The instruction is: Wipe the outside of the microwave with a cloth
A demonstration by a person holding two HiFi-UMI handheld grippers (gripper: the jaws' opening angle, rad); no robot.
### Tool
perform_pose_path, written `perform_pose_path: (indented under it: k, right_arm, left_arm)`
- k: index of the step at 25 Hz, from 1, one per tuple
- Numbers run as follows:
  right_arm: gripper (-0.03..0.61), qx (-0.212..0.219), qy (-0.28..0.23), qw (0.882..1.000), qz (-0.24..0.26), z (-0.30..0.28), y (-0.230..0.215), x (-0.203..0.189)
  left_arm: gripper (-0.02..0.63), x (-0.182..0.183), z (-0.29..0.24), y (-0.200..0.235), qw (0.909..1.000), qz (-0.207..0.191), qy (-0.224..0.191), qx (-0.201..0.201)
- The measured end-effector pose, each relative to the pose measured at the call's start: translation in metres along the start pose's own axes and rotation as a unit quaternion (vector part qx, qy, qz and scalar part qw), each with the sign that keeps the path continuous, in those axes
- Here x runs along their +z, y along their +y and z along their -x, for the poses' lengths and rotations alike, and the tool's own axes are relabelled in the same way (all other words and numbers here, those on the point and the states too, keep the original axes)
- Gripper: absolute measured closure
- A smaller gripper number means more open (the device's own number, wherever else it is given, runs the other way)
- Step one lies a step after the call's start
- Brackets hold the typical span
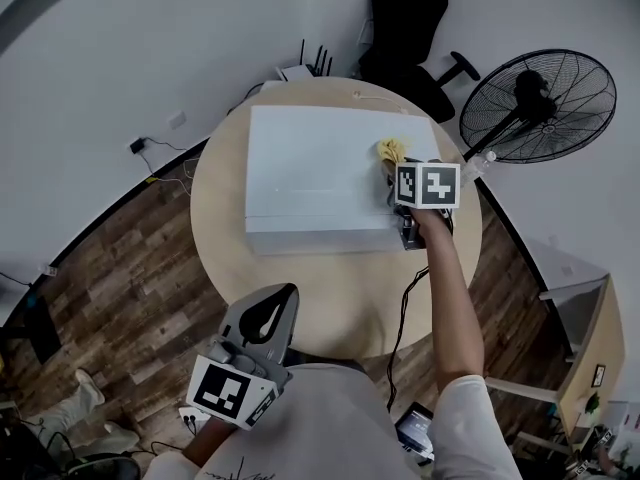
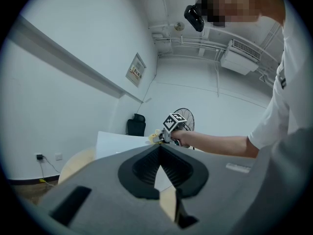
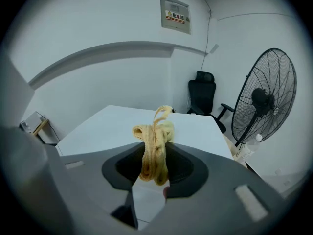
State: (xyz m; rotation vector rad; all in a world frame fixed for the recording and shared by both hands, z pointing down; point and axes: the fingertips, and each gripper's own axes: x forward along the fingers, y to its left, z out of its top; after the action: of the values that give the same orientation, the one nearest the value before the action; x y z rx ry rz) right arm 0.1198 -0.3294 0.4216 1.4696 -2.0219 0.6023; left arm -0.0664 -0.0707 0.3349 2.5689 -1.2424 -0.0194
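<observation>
Right gripper view: right gripper pinches yellow cloth over microwave.

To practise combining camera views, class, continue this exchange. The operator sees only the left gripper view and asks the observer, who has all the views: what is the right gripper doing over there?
Observer: The right gripper is shut on a bunched yellow cloth.
Operator: Where is it over the microwave?
Observer: In the head view it is above the right edge of the white microwave.
Operator: Anything beyond that edge?
Observer: A clear bottle stands at the round table's edge, near the fan.
</observation>
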Motion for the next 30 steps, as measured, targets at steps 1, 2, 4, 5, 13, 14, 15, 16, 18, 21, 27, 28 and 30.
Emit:
perform_pose_path:
  k: [1,2,4,5,13,14,15,16,18,21,27,28,30]
  right_arm:
    - [0.446,0.002,0.001,1.0,0.004,-0.001,0.006,0.001]
    - [0.446,0.005,0.001,1.0,0.007,-0.002,0.012,0.002]
    - [0.446,0.012,0.0,1.0,0.01,-0.005,0.027,0.004]
    - [0.446,0.016,0.0,1.0,0.012,-0.007,0.034,0.005]
    - [0.446,0.046,-0.003,0.998,0.035,-0.019,0.087,0.012]
    - [0.446,0.052,-0.003,0.998,0.037,-0.02,0.094,0.013]
    - [0.446,0.058,-0.003,0.998,0.039,-0.021,0.102,0.014]
    - [0.446,0.065,-0.004,0.997,0.039,-0.022,0.109,0.015]
    - [0.446,0.076,-0.005,0.996,0.039,-0.024,0.125,0.017]
    - [0.446,0.092,-0.008,0.995,0.04,-0.025,0.148,0.019]
    - [0.446,0.134,-0.004,0.99,0.053,-0.026,0.2,0.018]
    - [0.446,0.142,-0.001,0.988,0.057,-0.026,0.208,0.018]
    - [0.446,0.159,0.004,0.985,0.063,-0.027,0.226,0.02]
  left_arm:
    - [0.621,0.001,0.001,0.002,1.0,-0.001,0.0,0.0]
    - [0.621,0.001,0.002,0.004,1.0,0.0,0.0,0.001]
    - [0.621,0.001,0.005,0.008,1.0,0.001,0.0,0.004]
    - [0.621,0.001,0.007,0.011,1.0,0.002,0.0,0.006]
    - [0.621,0.001,0.016,0.023,0.9999,0.002,-0.003,0.015]
    - [0.621,0.002,0.017,0.025,0.9998,0.002,-0.003,0.018]
    - [0.621,0.002,0.018,0.027,0.9998,0.002,-0.003,0.021]
    - [0.621,0.002,0.019,0.029,0.9997,0.001,-0.003,0.023]
    - [0.621,0.003,0.021,0.03,0.9997,0.001,-0.004,0.024]
    - [0.621,0.003,0.026,0.031,0.9996,0.002,-0.005,0.028]
    - [0.621,0.001,0.035,0.034,0.9992,0.007,-0.012,0.039]
    - [0.621,0.001,0.037,0.035,0.9991,0.008,-0.013,0.041]
    - [0.621,0.002,0.04,0.038,0.9988,0.01,-0.014,0.047]
